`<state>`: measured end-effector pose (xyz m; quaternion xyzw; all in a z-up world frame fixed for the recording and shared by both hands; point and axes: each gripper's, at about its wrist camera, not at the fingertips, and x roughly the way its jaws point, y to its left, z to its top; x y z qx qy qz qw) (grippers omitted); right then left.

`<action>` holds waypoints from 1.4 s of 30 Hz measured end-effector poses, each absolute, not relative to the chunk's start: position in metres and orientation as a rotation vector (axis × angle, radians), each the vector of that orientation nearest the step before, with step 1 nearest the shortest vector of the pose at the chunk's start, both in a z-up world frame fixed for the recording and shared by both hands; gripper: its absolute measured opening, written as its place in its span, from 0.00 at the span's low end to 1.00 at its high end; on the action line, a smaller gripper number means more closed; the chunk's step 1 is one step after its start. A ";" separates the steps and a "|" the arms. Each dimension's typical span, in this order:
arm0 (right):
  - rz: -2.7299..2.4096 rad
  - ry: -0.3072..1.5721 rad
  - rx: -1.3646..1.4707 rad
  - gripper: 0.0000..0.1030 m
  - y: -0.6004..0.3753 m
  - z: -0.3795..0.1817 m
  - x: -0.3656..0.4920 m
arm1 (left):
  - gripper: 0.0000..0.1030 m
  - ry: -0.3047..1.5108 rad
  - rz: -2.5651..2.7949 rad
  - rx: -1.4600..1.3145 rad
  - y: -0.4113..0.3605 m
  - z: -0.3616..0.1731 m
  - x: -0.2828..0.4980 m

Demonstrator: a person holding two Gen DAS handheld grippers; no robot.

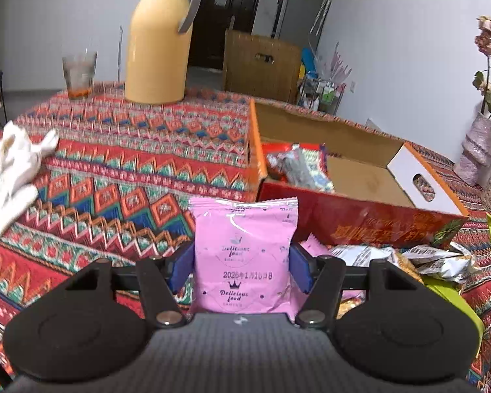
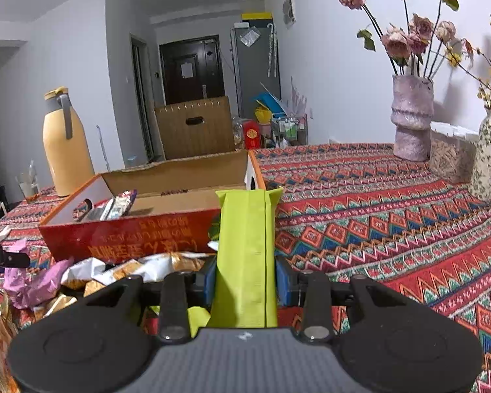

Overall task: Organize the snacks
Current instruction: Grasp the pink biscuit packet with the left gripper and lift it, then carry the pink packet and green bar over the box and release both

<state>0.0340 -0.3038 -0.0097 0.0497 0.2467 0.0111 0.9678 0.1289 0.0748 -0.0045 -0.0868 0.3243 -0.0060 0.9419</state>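
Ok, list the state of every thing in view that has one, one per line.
Left gripper: shut on pink snack packet.
Right gripper: shut on lime-green pouch.
Red cardboard box: open, a few snacks inside.
Clear drinking glass: nearly empty.
Yellow thermos jug: upright.

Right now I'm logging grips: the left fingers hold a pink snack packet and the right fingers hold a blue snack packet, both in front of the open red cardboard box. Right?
Not quite: the right wrist view shows the right fingers holding a lime-green snack packet, not a blue one. The rest stands.
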 end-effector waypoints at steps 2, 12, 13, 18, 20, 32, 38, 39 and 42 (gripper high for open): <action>0.033 0.482 0.096 0.34 -0.302 -0.005 0.036 | 0.60 0.641 -0.015 -0.162 0.070 0.003 0.127; 0.085 0.393 0.063 0.34 -0.293 0.028 0.060 | 0.61 0.548 -0.025 -0.110 0.042 0.047 0.134; 0.091 0.388 0.066 0.34 -0.292 0.032 0.064 | 0.61 0.539 -0.024 -0.107 0.039 0.051 0.136; 0.122 0.368 0.076 0.34 -0.285 0.047 0.091 | 0.61 0.496 -0.026 -0.097 0.022 0.072 0.149; 0.132 0.363 0.074 0.34 -0.282 0.052 0.102 | 0.61 0.481 -0.024 -0.086 0.013 0.078 0.156; 0.149 0.441 0.042 0.34 -0.262 0.040 0.185 | 0.61 0.482 0.057 -0.078 -0.006 0.072 0.217; 0.147 0.488 0.052 0.34 -0.260 0.016 0.206 | 0.61 0.510 0.093 -0.070 -0.004 0.046 0.237; 0.143 0.488 0.050 0.34 -0.260 0.012 0.208 | 0.61 0.511 0.092 -0.067 -0.004 0.042 0.238; 0.144 0.495 0.046 0.34 -0.259 0.004 0.213 | 0.61 0.529 0.086 -0.060 -0.004 0.028 0.242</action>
